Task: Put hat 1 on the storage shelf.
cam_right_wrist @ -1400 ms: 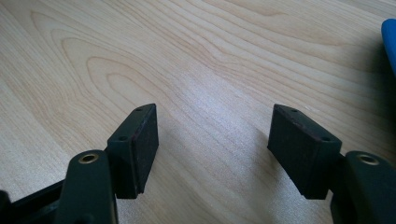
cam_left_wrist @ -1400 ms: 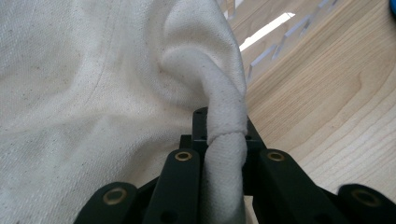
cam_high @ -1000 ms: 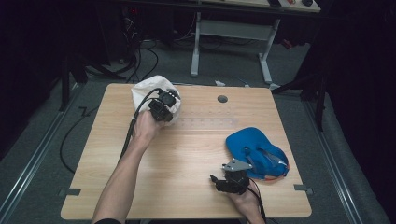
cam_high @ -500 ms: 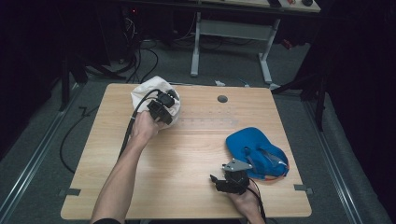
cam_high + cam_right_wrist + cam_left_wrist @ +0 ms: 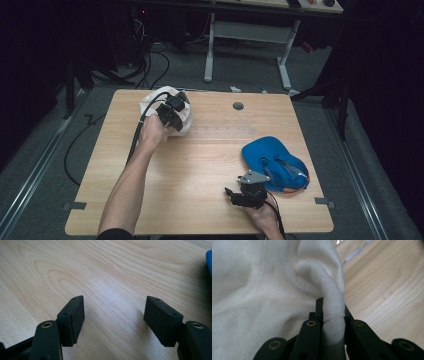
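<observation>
A white cloth bag (image 5: 165,107) lies at the far left of the wooden table (image 5: 200,165). My left gripper (image 5: 172,111) is on it, jaws shut on a fold of the white cloth (image 5: 332,307), which runs up between the pads. A blue cap-like fabric item (image 5: 274,161) lies at the right side of the table. My right gripper (image 5: 239,194) rests low over bare wood near the front edge, just left of the blue item, and stands open (image 5: 113,315) with nothing between its fingers.
A round cable hole (image 5: 238,106) sits at the table's back middle. Cables (image 5: 75,150) trail over the floor at the left. A white desk frame (image 5: 250,35) stands behind the table.
</observation>
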Tool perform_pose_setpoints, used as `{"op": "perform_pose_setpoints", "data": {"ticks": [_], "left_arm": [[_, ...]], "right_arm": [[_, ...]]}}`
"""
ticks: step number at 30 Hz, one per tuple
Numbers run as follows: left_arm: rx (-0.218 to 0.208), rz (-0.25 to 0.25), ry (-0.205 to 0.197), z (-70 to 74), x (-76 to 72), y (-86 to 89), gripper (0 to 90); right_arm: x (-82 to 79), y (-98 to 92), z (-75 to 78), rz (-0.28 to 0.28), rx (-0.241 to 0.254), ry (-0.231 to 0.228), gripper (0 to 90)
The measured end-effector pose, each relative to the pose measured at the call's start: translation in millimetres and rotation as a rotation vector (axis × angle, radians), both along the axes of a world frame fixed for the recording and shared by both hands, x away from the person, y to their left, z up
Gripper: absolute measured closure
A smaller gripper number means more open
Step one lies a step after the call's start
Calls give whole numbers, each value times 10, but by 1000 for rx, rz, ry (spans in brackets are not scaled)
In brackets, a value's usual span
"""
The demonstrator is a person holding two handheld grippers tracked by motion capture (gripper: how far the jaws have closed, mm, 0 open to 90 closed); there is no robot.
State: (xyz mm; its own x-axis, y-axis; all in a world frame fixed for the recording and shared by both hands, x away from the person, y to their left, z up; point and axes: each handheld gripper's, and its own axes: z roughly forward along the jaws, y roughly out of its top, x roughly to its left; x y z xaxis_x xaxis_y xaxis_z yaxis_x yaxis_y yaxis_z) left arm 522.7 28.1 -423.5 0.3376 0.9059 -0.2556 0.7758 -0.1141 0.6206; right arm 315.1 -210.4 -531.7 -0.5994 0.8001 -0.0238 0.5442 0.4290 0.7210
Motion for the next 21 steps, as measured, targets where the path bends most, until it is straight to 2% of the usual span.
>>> {"op": "perform_pose_setpoints", "data": {"ticks": [2,4,6,13,14,15,16,17,19,21], "left_arm": [[-7,-1,-2,-45,-5,-21,842],[8,-7,-13,-56,-14,-55,842],[7,-6,-6,-52,-5,-50,841],[-3,-4,-46,-78,-29,-22,817],[-3,-3,-46,-78,-30,-20,771],[-4,-2,-47,-80,-31,-16,771],[-5,1,-51,-82,-32,-9,714],[-11,5,-53,-81,-32,-6,714],[-25,9,-60,-76,-38,7,635],[-28,16,-71,-72,-46,17,599]], "right_arm": [[-1,1,-1,-1,0,-1,330],[-1,1,-1,0,0,-1,330],[-2,3,-1,-1,0,-1,330],[-2,2,-1,1,-1,-2,329],[-2,2,-2,1,-1,-1,329],[-2,2,-2,1,-1,-1,329],[-2,3,-2,0,0,0,329],[-2,3,-2,0,0,0,329],[-3,3,-1,0,0,0,329],[-4,4,-1,-1,0,2,330]]}}
